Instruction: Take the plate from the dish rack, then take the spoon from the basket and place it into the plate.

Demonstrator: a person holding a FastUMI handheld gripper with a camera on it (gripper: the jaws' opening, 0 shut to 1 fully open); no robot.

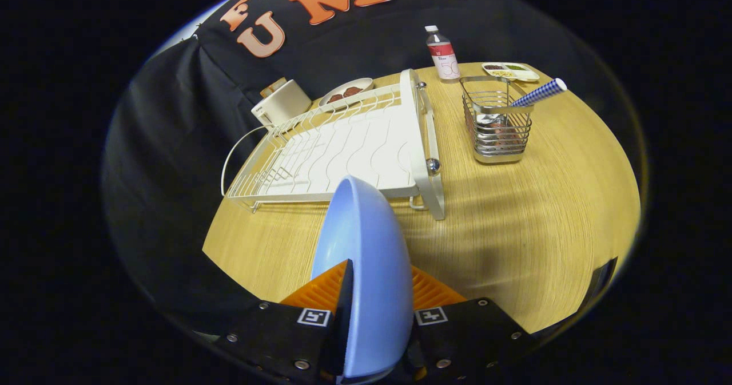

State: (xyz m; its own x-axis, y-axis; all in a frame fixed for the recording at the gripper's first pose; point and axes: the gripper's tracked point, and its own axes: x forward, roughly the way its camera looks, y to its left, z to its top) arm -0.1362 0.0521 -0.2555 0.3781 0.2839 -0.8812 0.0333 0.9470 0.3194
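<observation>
A: Gripper (372, 310) state pls?

B: Both fingers are pressed on the blue plate (366, 259), one on each face. The plate stands on its edge between them, w/ the rim pointing forward, away from the camera. It is already out of the dish rack (343, 145) and is held above the table (514, 230), on the near side of the rack.

A: Risk?

B: I think the main one is slip. The grip is near one rim only, so most of the plate hangs beyond the fingers. A fast turn to lay it flat can make it rotate in the jaws or drop on the table. Also, if it goes down too close to the rack, the rim can knock the rack's front frame.

A: And the spoon?

B: The spoon (540, 93) w/ the checked handle stands in the wire basket (497, 124), just right of the rack and well beyond the plate. Its handle leans away from the rack. Not yet touched.
</observation>
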